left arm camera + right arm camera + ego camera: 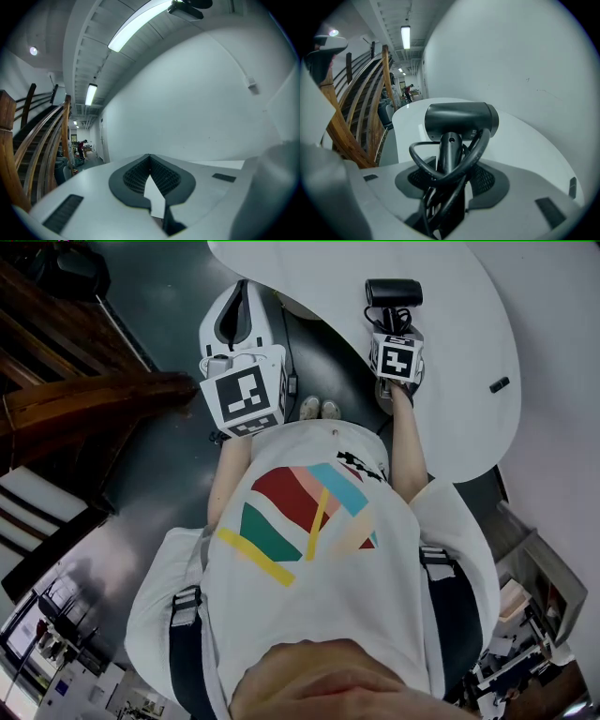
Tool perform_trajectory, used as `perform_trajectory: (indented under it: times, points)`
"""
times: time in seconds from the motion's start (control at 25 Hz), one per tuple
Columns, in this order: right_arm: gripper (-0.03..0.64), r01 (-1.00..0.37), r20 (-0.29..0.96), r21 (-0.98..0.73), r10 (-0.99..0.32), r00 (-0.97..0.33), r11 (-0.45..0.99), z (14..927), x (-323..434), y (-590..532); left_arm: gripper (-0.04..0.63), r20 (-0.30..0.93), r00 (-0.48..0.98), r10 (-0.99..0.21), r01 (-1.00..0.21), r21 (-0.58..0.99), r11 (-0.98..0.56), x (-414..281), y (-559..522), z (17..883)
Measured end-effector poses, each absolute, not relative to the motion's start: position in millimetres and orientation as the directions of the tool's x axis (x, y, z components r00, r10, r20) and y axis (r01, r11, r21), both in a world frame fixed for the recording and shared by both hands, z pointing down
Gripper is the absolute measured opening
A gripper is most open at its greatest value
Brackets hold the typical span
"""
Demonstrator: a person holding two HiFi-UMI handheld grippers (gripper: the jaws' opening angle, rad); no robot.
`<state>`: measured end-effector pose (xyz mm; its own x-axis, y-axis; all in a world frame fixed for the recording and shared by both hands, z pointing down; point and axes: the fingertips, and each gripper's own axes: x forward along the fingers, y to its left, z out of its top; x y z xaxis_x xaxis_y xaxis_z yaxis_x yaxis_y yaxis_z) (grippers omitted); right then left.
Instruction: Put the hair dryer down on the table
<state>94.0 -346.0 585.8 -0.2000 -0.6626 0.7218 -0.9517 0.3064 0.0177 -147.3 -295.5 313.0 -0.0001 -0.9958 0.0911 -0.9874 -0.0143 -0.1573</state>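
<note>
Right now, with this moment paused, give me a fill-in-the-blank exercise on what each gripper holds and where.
1. The black plastic hair dryer is gripped by the ___ gripper.
2. A thick black cord is looped around the dryer's ___.
3. Between the jaws of the left gripper there is ___.
4. The dryer is held over a curved-edged table whose top is ___ in colour.

Missing words: right; handle; nothing; white.
</note>
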Motion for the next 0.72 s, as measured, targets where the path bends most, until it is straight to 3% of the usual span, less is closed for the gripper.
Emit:
perform_trajectory:
  times: [0.72]
  points:
    - [0.218,-0.958,0.777,-0.029,-0.596,-0.201,0.285,609.5,104.3,-347.9,0.015,0.102,-0.012,-0.995,-0.992,-0.124,-0.001,-149.5,-301.1,315.8]
